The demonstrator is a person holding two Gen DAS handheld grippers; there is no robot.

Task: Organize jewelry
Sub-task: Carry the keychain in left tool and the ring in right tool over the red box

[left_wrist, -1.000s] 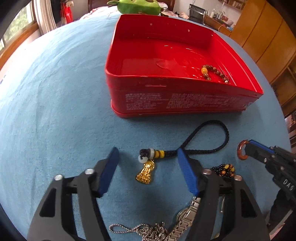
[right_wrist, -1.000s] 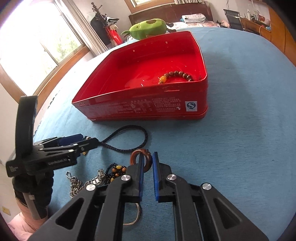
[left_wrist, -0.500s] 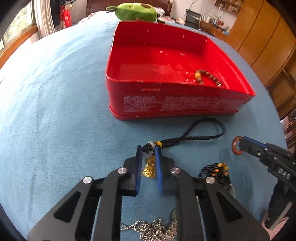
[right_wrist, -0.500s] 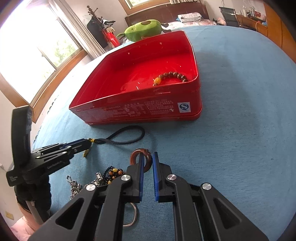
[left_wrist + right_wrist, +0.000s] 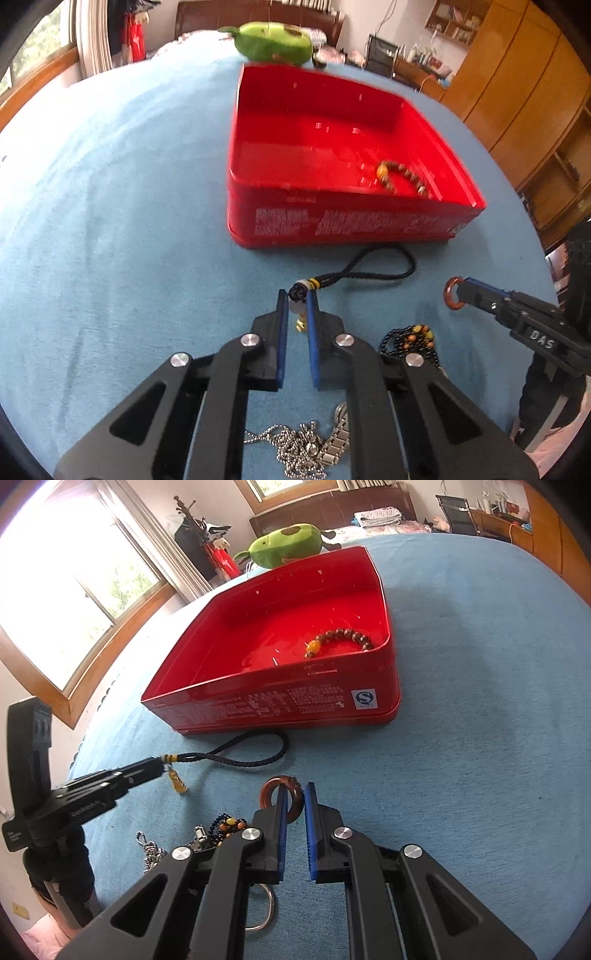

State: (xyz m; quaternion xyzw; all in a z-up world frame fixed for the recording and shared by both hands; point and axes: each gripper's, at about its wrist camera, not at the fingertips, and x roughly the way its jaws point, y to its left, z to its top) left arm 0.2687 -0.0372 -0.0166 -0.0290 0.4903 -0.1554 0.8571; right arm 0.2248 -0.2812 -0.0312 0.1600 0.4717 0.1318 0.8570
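My left gripper [image 5: 297, 301] is shut on the bead end of a black cord necklace [image 5: 373, 273] and holds it off the blue cloth; its gold pendant [image 5: 177, 781] hangs below. The cord's loop trails toward the red tin box [image 5: 258, 221]. My right gripper [image 5: 293, 797] is shut on a brown ring [image 5: 271, 790], which also shows in the left wrist view [image 5: 451, 293]. A brown bead bracelet [image 5: 343, 638] lies in the red tin box [image 5: 391, 672].
A dark beaded bracelet [image 5: 413, 339], a silver chain [image 5: 295, 446] and a metal watch band [image 5: 338, 435] lie on the cloth near the grippers. A metal ring [image 5: 267, 912] lies under my right gripper. A green plush toy [image 5: 288, 544] sits behind the box.
My left gripper closed on the necklace's bead end and has lifted it, so the pendant hangs free. My right gripper kept hold of the brown ring.
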